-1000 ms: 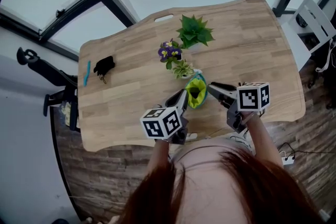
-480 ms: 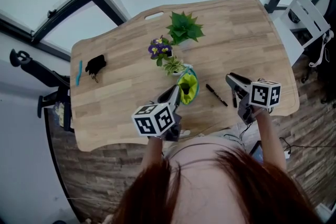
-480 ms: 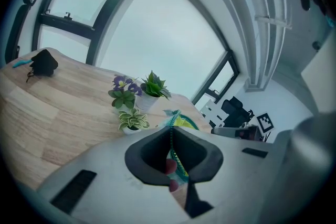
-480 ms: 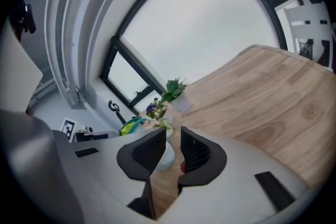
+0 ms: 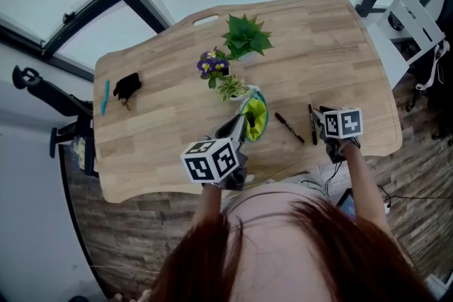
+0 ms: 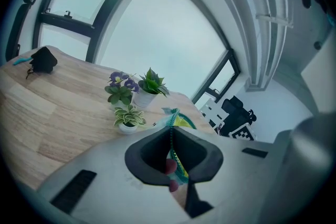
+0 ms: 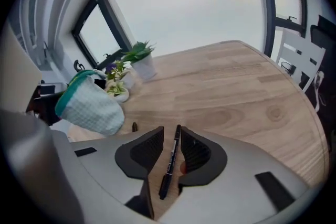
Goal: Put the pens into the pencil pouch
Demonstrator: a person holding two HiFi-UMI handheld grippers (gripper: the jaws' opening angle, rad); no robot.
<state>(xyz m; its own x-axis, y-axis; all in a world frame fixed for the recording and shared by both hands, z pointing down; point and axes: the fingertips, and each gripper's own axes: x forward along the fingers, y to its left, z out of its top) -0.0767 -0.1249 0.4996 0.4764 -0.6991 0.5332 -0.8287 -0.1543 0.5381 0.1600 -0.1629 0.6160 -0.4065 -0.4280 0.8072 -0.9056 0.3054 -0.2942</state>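
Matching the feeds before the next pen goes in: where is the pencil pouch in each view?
Head view: pencil pouch at centre, at the left claw tip.
Left gripper view: lower centre, zipper edge pinched in that shut claw.
Right gripper view: left of middle, mesh side showing.
Shared landmark: the small striped-leaf plant beside it.

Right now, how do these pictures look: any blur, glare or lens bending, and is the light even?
Head view: soft even daylight, faint shadows on the table, no glare, edges bowed by the wide lens. Left gripper view: dark round vignette, window frames strongly curved, the pouch close to the lens looks soft. Right gripper view: same fisheye vignette, the pen reads clearly.
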